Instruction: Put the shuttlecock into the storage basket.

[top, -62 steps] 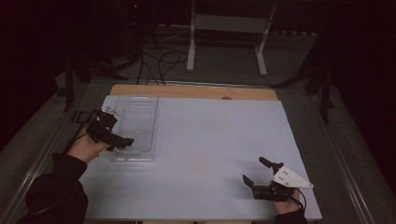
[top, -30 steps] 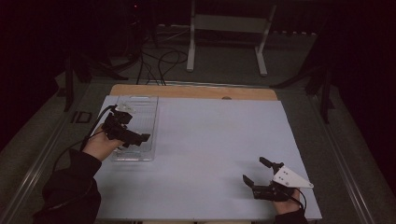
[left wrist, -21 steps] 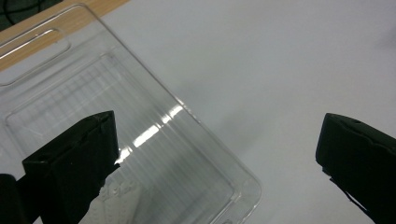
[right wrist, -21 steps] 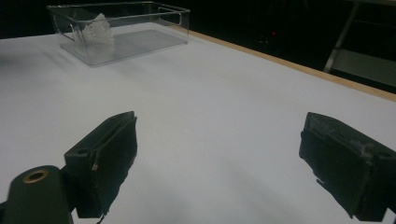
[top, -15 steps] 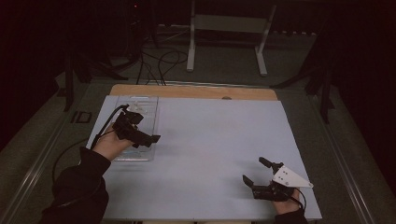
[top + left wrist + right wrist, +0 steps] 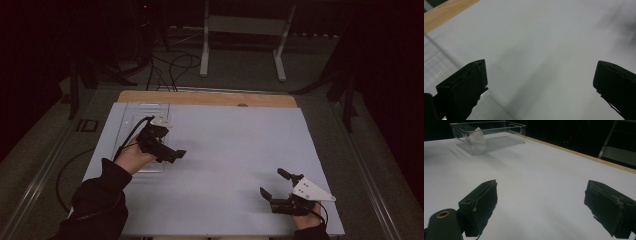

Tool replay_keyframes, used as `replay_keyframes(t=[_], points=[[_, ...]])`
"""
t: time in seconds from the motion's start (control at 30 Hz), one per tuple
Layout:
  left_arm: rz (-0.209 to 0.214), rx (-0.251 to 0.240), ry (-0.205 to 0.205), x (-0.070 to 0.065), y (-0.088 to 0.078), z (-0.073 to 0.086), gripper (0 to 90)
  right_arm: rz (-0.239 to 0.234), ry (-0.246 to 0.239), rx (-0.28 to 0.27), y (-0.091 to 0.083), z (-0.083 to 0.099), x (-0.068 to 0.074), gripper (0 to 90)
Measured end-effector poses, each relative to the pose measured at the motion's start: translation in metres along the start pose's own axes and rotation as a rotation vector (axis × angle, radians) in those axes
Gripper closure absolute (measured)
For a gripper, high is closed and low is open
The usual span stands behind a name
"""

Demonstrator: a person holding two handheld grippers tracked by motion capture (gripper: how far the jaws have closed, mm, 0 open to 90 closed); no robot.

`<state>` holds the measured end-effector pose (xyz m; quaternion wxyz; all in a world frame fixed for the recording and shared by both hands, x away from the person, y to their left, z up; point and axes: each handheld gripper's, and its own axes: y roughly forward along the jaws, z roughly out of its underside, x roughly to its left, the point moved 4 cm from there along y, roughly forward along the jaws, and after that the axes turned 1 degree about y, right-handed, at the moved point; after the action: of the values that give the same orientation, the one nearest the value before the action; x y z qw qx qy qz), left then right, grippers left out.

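With nothing held between the wide-open jaws of the left gripper (image 6: 172,154) or the right gripper (image 6: 274,186), the clear box (image 6: 489,135) at the table's far left corner could be bumped by the left hand (image 6: 132,156) and pushed off.

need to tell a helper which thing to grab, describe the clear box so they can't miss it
Start from the white table top with the wooden strip along its far edge. At the far left corner, just short of that strip, lies the clear plastic box, long, shallow and open-topped, by the left gripper. It is see-through, with something white and crumpled-looking inside one end.
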<state>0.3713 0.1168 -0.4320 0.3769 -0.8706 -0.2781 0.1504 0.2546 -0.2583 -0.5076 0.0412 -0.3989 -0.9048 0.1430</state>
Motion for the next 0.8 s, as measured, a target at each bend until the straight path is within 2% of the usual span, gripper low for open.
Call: replay_keyframes(t=[0.23,0.33,0.47,0.57,0.63,0.73,0.8], points=[[0.017,-0.018,0.035,-0.011,0.008,-0.008,0.0,-0.003,-0.005,0.003,0.0,0.0,0.0,11.1],[0.013,-0.028,0.037,-0.014,0.01,-0.01,0.0,-0.002,-0.001,0.004,0.0,0.0,0.001,11.1],[0.038,-0.044,0.048,-0.023,0.017,-0.015,0.0,-0.004,-0.004,0.002,0.0,0.0,0.001,11.1],[0.044,-0.049,0.053,-0.024,0.018,-0.015,0.0,-0.005,-0.004,0.002,0.0,0.0,0.001,11.1],[0.102,-0.109,0.062,-0.031,0.022,-0.017,0.0,-0.005,-0.004,0.002,0.0,0.0,0.0,11.1],[0.121,-0.138,0.077,-0.035,0.026,-0.016,0.0,-0.004,-0.005,0.001,-0.001,-0.001,0.001,11.1],[0.141,-0.138,0.087,-0.039,0.029,-0.015,0.0,-0.005,-0.005,0.001,-0.001,0.0,0.001,11.1]])
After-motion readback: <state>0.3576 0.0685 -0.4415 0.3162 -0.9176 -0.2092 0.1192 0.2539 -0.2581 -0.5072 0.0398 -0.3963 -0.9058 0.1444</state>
